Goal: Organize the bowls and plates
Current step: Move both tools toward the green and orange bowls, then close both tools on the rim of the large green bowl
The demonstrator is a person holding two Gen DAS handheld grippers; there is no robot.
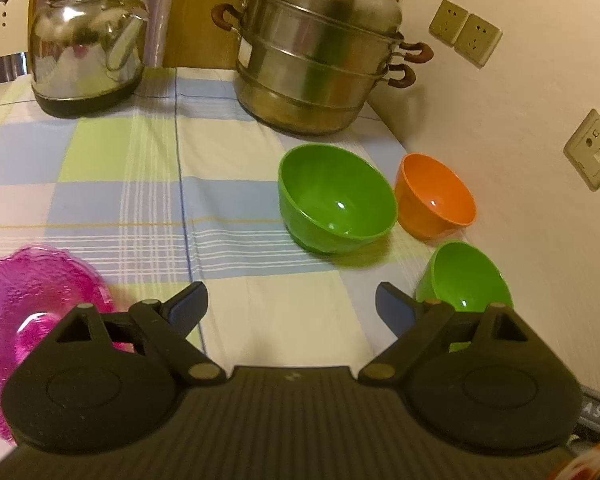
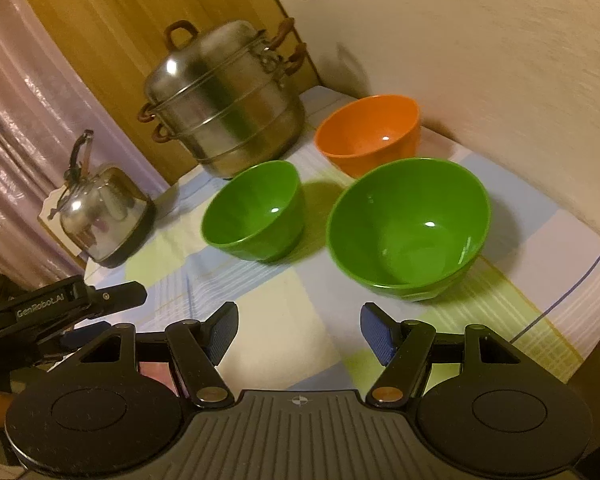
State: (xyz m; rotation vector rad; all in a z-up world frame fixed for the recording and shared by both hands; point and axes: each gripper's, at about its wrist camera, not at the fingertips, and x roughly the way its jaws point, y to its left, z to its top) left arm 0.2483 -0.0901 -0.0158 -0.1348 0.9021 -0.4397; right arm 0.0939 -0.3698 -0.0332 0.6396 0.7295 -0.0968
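A large green bowl stands on the checked cloth, with an orange bowl to its right by the wall and a second green bowl nearer, beside my left gripper's right finger. A pink glass plate lies at the left, partly under my left gripper, which is open and empty above the cloth. In the right wrist view, my right gripper is open and empty, just short of a green bowl. Another green bowl and the orange bowl stand beyond. The left gripper shows at the left edge.
A steel steamer pot and a steel kettle stand at the back of the table. The wall with sockets runs close along the right. A chair is at the far left.
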